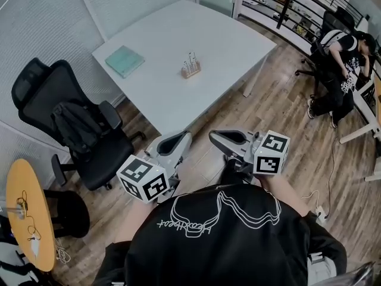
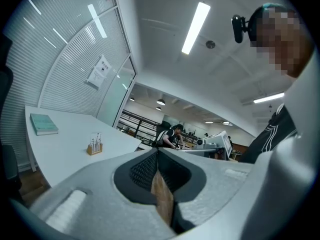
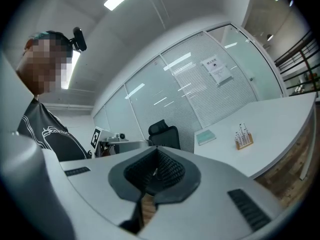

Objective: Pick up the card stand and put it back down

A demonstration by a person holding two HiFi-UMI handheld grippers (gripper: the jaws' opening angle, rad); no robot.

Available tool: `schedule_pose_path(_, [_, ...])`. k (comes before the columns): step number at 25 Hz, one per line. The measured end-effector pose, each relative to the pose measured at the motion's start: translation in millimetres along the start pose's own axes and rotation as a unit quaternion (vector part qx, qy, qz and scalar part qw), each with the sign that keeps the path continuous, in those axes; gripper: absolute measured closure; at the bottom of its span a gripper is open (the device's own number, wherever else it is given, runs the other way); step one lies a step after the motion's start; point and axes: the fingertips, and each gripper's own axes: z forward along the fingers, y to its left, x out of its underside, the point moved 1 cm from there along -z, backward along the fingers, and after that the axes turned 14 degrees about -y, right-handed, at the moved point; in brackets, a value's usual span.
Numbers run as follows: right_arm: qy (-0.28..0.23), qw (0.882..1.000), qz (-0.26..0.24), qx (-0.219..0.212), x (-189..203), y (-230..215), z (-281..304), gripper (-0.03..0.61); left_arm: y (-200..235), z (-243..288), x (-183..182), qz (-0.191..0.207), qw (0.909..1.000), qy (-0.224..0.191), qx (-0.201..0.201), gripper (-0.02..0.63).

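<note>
Left gripper (image 1: 180, 139), right gripper (image 1: 217, 137) at my chest, both closed, empty. Card stand (image 1: 190, 68) far off on table (image 1: 196, 28); late jaw opening may topple it.

Bright, even indoor light throughout. In the left gripper view the ceiling strips (image 2: 196, 27) burn out to pure white. In the right gripper view their reflections streak the glass wall (image 3: 200, 89). The white surface (image 1: 172, 100) is well lit with no hard glare, and shadows on the floor (image 1: 286, 124) along its near edge are soft. Both gripper views bow strongly and have black corners. The left gripper (image 2: 158, 156), close to the lens, looks slightly soft. The head view is sharp.
</note>
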Motion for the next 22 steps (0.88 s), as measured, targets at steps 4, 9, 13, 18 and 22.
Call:
schedule_pose_path(4, [-0.009, 1.0, 0.004, -0.001, -9.4, -18.3, 0.0, 0.569, 8.1, 17.2, -0.5, 0.002, 1.0, 0.0, -0.005, 0.598])
schedule_pose_path(9, [-0.009, 1.0, 0.015, -0.008, -14.1, -47.7, 6.0, 0.569, 26.0, 41.0, 2.0, 0.002, 0.9998, 0.004, -0.019, 0.598])
schedule_pose_path(13, [-0.009, 1.0, 0.018, -0.015, -30.2, -81.0, 10.1, 0.569, 42.1, 71.9, 4.2, 0.003, 0.9996, 0.008, -0.026, 0.598])
schedule_pose_path(18, [-0.001, 0.999, 0.027, -0.026, -53.0, -136.8, 18.0, 0.569, 71.0, 120.5, 0.5, 0.0, 0.9988, 0.0, -0.048, 0.598])
schedule_pose_path(22, [0.011, 0.998, 0.038, -0.041, -69.6, -177.5, 26.6, 0.569, 92.4, 158.8, 1.9, -0.008, 0.9976, -0.001, -0.069, 0.597])
